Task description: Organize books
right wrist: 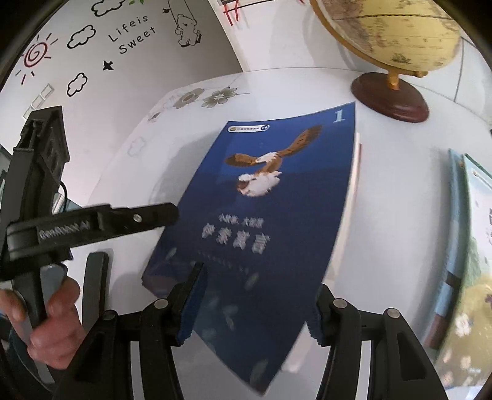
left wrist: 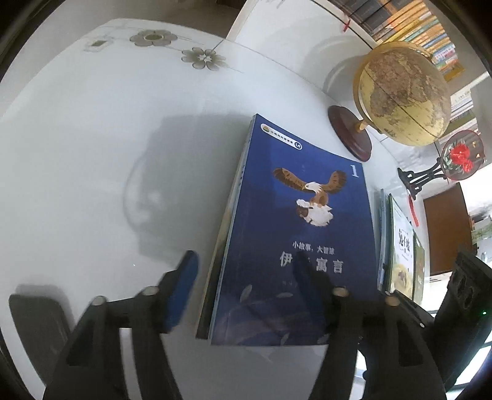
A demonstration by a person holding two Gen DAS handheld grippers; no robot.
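Note:
A blue book with an eagle on its cover [left wrist: 295, 234] leans tilted on the white table [left wrist: 92, 138], on top of at least one other book. My left gripper [left wrist: 246, 267] is open, its fingers astride the stack's left edge, one finger over the cover. In the right wrist view the same blue book [right wrist: 261, 221] lies between the fingers of my open right gripper [right wrist: 258, 292]. The left gripper [right wrist: 92, 224] shows there at the left, held by a hand. Several more books [left wrist: 399, 246] stand upright to the right.
A globe on a wooden stand [left wrist: 399, 92] stands behind the book, also in the right wrist view [right wrist: 390, 46]. A red ornament on a black stand [left wrist: 458, 157] is at the right. Full bookshelves [left wrist: 415, 24] stand behind. A dark flat object [left wrist: 37, 320] lies at the near left.

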